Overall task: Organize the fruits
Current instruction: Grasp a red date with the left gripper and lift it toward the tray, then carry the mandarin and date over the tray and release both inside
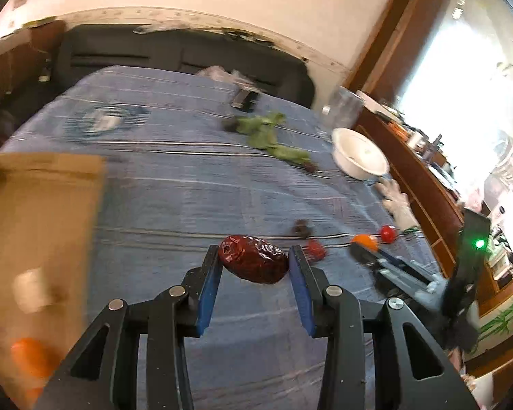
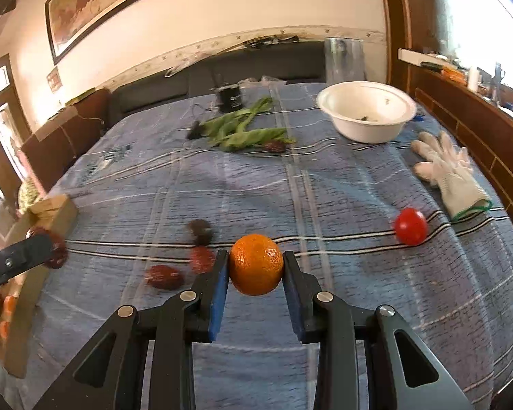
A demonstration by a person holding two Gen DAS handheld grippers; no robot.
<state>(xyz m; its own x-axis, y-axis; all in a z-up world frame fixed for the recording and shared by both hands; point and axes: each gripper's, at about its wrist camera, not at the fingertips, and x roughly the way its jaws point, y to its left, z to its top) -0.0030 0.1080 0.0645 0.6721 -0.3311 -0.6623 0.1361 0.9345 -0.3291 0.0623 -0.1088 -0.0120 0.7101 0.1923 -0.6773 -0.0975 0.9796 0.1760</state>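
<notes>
- Blur smears much of the left wrist view: the cardboard box [image 1: 44, 225] at the left edge is soft, an orange fruit [image 1: 30, 358] inside it is only a smudge, and the box's near end is cut off by the frame.
- Left gripper [image 1: 254, 266] is clamped on a wrinkled red date [image 1: 253, 263], its blue pads pressing each end, the fruit raised above the blue striped cloth [image 1: 174, 198].
- Right gripper [image 2: 255, 270] is closed on a small orange [image 2: 255, 263], held clear of the cloth between its pads.
- Just behind the right gripper's left finger lie two red dates [image 2: 164, 276], blurred; one is partly hidden by that finger. A darker lump [image 2: 200, 230] sits beyond them; what it is I cannot tell.
- A red tomato [image 2: 410, 226] rests on the cloth to the right, well apart from the orange, near a white glove [image 2: 451, 171].
- From the right wrist view the box is cropped at the left edge, with the left gripper's finger crossing in front of it.
- Farther back, green leaves [image 2: 246, 133] lie mid-cloth, with a white bowl [image 2: 366, 116] to their right; small dark bits in it are unreadable.
- Behind the bowl stands a clear container [image 2: 343, 59], and a dark cylinder [image 2: 229, 97] stands beyond the leaves.
</notes>
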